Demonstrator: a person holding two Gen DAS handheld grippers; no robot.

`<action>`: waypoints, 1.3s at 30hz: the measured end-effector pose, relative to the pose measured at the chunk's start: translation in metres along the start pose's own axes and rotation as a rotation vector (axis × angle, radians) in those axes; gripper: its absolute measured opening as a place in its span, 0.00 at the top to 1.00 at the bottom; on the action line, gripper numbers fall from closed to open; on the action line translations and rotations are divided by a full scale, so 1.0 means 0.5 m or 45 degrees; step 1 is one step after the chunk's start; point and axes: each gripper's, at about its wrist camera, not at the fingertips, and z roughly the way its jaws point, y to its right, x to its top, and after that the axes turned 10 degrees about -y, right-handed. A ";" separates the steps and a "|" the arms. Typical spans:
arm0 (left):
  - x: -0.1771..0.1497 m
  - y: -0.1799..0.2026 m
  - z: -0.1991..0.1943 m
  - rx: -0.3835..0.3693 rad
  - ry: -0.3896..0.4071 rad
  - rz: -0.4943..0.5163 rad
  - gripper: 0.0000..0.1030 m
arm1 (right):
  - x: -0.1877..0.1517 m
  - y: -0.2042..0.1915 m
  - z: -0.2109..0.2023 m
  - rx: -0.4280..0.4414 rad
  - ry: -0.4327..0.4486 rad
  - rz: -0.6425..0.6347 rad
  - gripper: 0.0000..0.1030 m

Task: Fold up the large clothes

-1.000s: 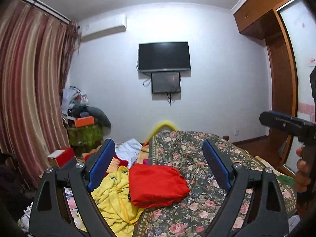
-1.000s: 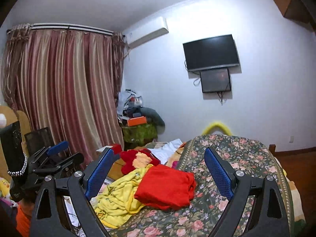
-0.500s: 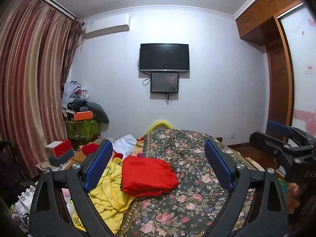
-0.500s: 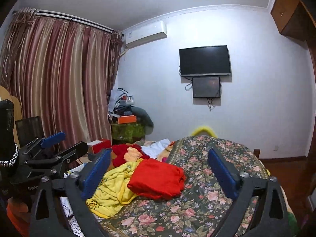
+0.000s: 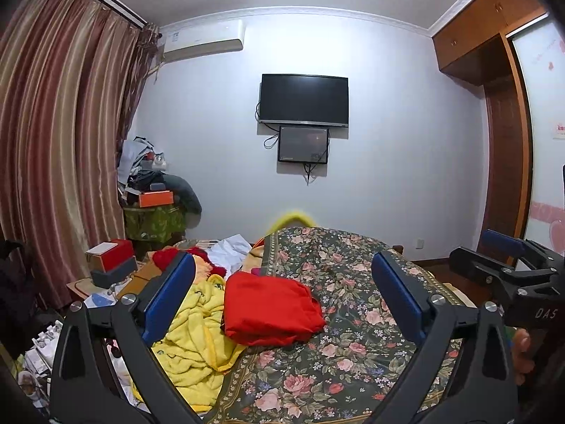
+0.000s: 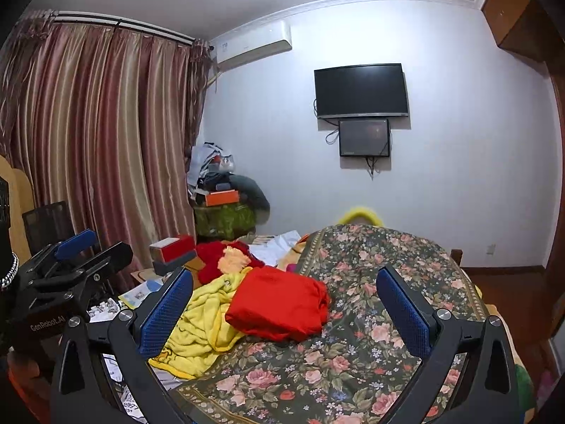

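Selecting the next garment is the step in hand, judging from the layout: a red garment [image 5: 272, 309] lies already folded into a compact bundle on the floral bedspread [image 5: 353, 318], at its left edge, and a crumpled yellow fleece garment [image 5: 192, 328] lies touching it on the left side, spilling off the edge of the spread. To do this step well, the operator should probably take the yellow fleece at two well-separated points along one hem or at the shoulders, lift it free of the red bundle without dragging that bundle, and lay it flat on the open area of the bedspread before making any fold. A thick fleece of this kind is likely to bunch, so a pinch on a single layer is advisable. The left gripper [image 5: 282, 304] is held above the near end of the bed, levelled toward the far wall with its television [image 5: 303, 100], its jaws spread wide and holding nothing. The right gripper [image 6: 284, 309] is held alongside at a similar height and heading, its jaws likewise fully parted and empty. Neither gripper touches any cloth. Further red and orange clothing [image 6: 226, 258] is piled beyond the yellow fleece.
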 end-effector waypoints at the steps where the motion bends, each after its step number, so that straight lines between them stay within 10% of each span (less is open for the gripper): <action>1: -0.002 0.001 -0.001 0.000 -0.001 -0.004 0.02 | 0.000 0.000 0.000 0.001 0.001 0.002 0.00; 39: -0.010 0.033 0.026 -0.046 -0.047 0.055 0.01 | 0.007 0.010 0.004 -0.014 0.014 0.036 0.00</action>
